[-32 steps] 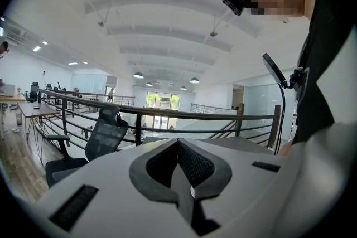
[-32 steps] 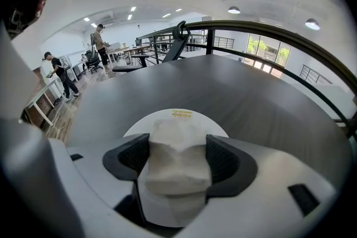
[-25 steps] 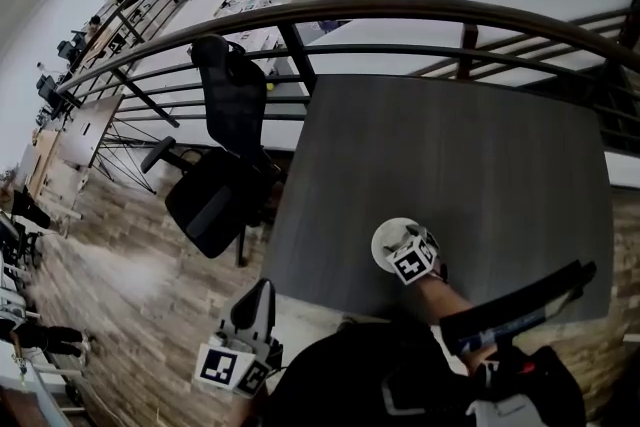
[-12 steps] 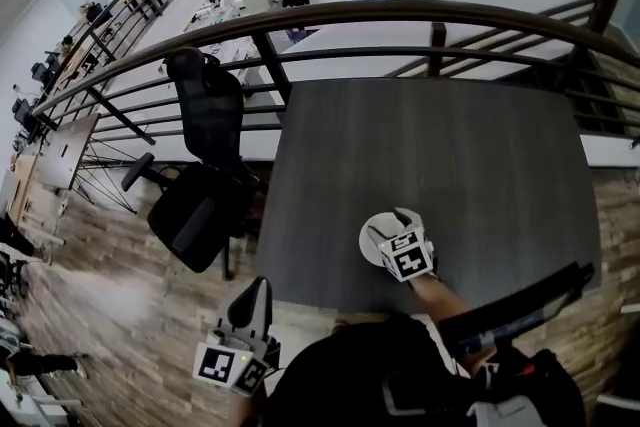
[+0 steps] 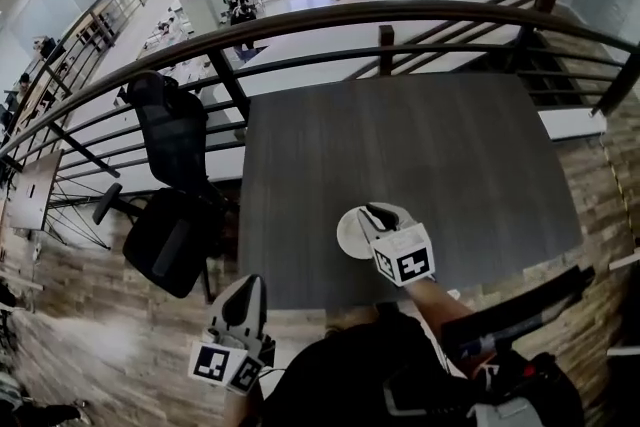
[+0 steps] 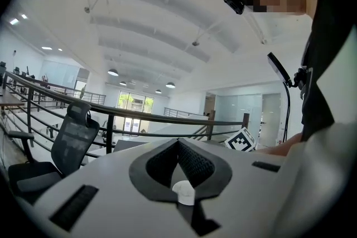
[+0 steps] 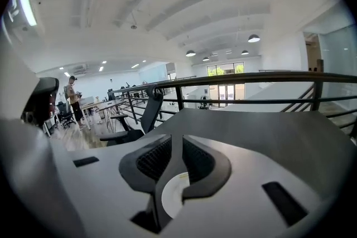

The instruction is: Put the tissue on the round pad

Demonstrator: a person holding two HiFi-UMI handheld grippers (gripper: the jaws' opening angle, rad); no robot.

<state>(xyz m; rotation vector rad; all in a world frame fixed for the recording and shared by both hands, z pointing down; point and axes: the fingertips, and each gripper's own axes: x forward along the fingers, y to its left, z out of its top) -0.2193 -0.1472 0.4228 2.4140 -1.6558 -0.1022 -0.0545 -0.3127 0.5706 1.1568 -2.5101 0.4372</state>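
Observation:
The round white pad [image 5: 351,233] lies on the dark table [image 5: 420,145] near its front edge. My right gripper [image 5: 380,213] hovers over the pad's right side. Its jaws are closing, only a narrow slit is left, and nothing is between them. In the right gripper view the pad [image 7: 172,193] shows through that slit under the right gripper [image 7: 177,141]. I see no tissue in any view. My left gripper [image 5: 246,299] hangs off the table by the person's body. In the left gripper view the left gripper [image 6: 178,143] points at the railing, shut and empty.
A black office chair [image 5: 170,205] stands left of the table. A dark railing [image 5: 400,15] runs along the table's far edge and a drop lies behind it. The person's forearm [image 5: 440,300] reaches in over the front edge.
The right gripper's jaws have drawn together over the pad, from wide apart to a narrow slit. The head view has swung, so the table sits further left. The left gripper has stayed low.

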